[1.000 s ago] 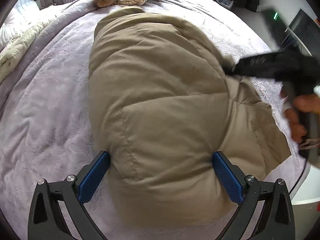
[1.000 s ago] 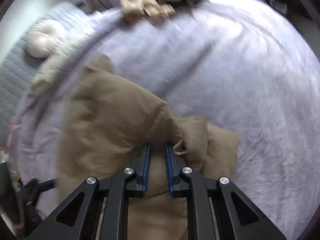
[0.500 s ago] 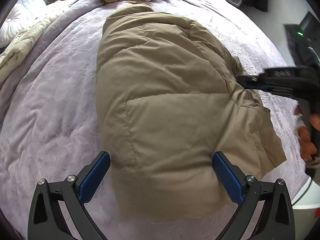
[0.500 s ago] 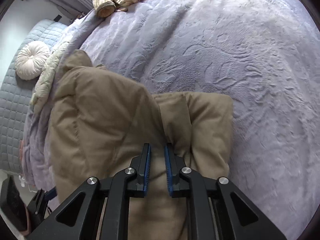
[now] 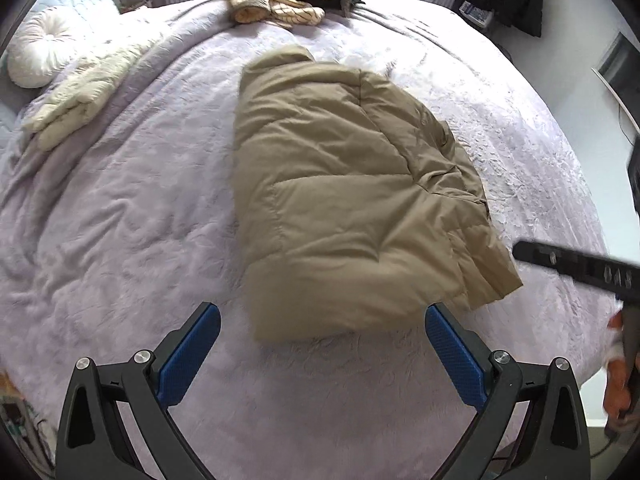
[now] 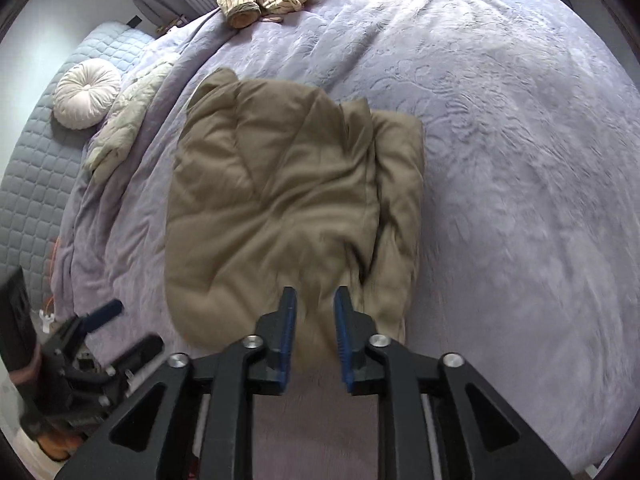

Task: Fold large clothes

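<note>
Tan puffer jacket (image 5: 344,200) lies folded mid-bed, long axis near-to-far, just beyond both tools; left gripper (image 5: 320,354) wide open, empty; right gripper (image 6: 315,320) opening, nothing between jaws, nearer the near hem.

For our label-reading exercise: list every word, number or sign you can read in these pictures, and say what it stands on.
None can be read for certain.
Pale marks on the black bar of the right tool: blurred, unreadable.
Small packet by the far wall: print too small.
Tan jacket: no label shows.
</note>
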Motion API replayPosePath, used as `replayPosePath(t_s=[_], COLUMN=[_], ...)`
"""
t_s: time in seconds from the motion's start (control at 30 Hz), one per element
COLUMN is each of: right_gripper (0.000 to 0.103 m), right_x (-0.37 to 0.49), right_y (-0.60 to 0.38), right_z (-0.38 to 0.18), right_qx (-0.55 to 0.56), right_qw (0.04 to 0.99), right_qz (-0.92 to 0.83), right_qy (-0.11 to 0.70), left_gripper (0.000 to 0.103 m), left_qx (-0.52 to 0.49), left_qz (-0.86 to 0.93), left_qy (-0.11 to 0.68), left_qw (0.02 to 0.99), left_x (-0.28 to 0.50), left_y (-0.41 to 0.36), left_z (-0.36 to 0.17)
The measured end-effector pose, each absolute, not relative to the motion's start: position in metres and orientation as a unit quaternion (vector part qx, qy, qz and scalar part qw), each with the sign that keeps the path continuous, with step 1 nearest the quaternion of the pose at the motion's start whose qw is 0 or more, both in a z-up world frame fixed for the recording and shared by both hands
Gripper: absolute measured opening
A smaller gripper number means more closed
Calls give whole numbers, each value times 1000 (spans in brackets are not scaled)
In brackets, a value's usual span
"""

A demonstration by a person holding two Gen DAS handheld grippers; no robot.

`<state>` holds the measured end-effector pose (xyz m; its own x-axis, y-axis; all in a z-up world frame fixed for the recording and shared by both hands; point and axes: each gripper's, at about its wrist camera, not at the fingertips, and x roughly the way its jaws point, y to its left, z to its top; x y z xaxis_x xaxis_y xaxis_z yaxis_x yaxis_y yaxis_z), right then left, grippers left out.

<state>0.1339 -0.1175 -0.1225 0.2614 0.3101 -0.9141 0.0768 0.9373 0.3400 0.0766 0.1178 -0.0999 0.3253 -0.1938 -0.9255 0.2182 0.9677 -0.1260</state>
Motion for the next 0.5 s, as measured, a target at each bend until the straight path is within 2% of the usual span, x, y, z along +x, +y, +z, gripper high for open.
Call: replayPosePath(t_s=[0.07,0.2,0.3,0.37,0.5], right_gripper=[52,55,69,82,83], right_x=[118,93,83,76,69], right_y=[-116,-112,-109,-105,-97], right_z=[-116,-100,-89,-76,-52], right_qx=[158,154,149,136,113], right_qw=[778,782,787,796,816], right_qz=[64,47,39,36,34], right_qy=[604,602,597,589,566], left_gripper=[102,102,102,102,102], left_qx=[13,14,12,17,20], left_qz=[-116,-98,-86,-76,-62], left_qy=[564,557,545,538,527], left_qw=[817,825,834,839,847], left_x=[70,57,49,47,43], left_y=[122,129,134,135,137], left_z=[-91,-75,-61,-53,-36])
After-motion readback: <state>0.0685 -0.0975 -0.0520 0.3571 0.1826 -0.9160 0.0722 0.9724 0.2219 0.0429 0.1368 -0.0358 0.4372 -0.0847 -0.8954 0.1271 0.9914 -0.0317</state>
